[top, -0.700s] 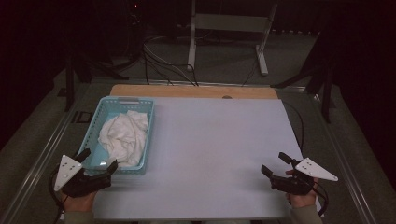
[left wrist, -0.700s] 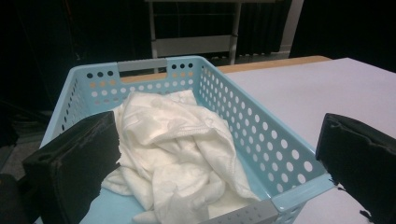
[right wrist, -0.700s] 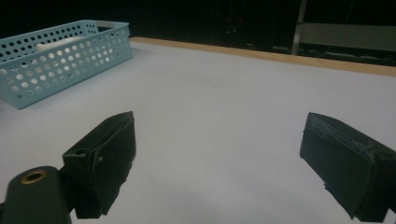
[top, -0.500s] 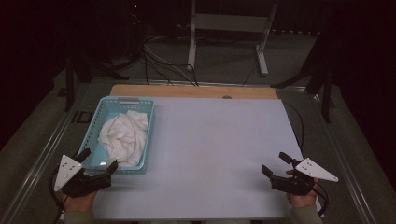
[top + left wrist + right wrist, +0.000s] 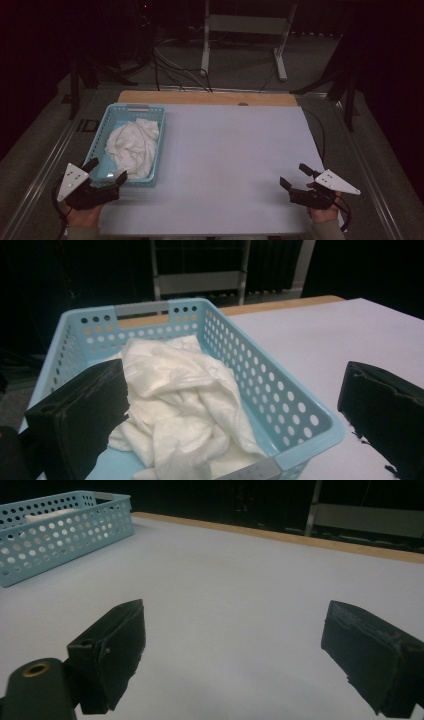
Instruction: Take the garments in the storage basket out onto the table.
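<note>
A: From the high view, we have the left gripper (image 5: 106, 171) at the near end of the blue basket (image 5: 111, 118), jaws spread wide, one tip over the basket's near rim. The white cloth (image 5: 134, 145) lies crumpled inside, filling most of the floor of the basket

B: And the right gripper (image 5: 294, 176) sits well apart from all that, low over the bare white table (image 5: 235, 155) near its right edge, jaws also apart and holding nothing. We judge it waits there so the open surface stays free for the cloth

A: Agreed. In the left gripper view, we look straight along our jaws into the basket (image 5: 260, 375). The cloth (image 5: 185, 405) is heaped between them but farther in, not yet touched. The jaws stand wide open, one over the basket's left side, the other out over the table (image 5: 320, 340) beyond the right wall

B: That spread seems meant to take a thick fold, though the outer jaw must come inside the wall first, or we catch plastic instead of fabric

A: In the right gripper view, our jaws are open and empty over the table (image 5: 240, 585), the basket (image 5: 60, 535) far off at upper left, a strip of cloth (image 5: 47, 514) just showing above its rim

B: So the cloth is in the basket, and the left side is placed to reach it first
</note>
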